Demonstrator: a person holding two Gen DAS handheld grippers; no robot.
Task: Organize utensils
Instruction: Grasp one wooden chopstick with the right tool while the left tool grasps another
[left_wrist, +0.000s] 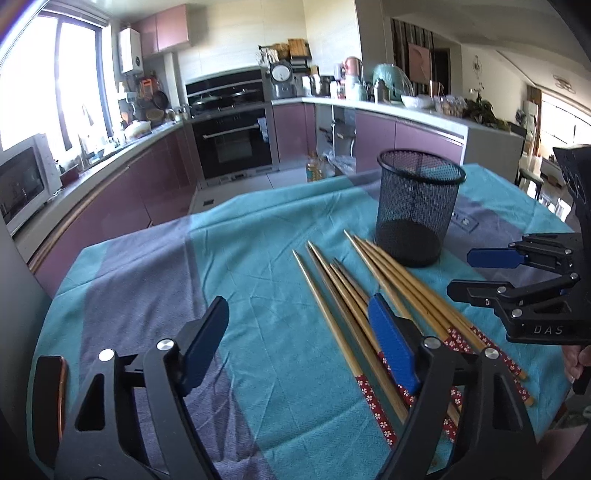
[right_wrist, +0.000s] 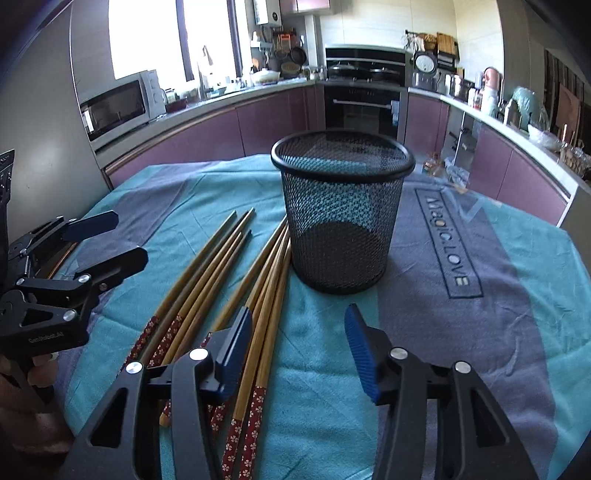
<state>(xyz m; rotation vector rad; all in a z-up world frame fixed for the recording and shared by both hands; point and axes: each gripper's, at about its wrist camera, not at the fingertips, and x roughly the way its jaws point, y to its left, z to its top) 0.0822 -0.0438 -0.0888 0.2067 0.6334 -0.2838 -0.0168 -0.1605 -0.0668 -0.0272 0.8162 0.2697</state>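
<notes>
Fingers (right_wrist: 236, 354) apart above chopsticks (right_wrist: 266, 280) beside empty mesh cup (right_wrist: 341, 206).

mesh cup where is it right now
The mesh cup stands upright at centre in the right wrist view, on the cloth, just right of the chopsticks' tips.

Left gripper (left_wrist: 299, 325): you carried black angular arms, blue ribbed pads, silver screw heads | Right gripper (right_wrist: 299, 350): you carried the same black frame, blue pads, silver screws | Markings: white "DAS" lettering, small "GenRobot.AI" print showed
</notes>
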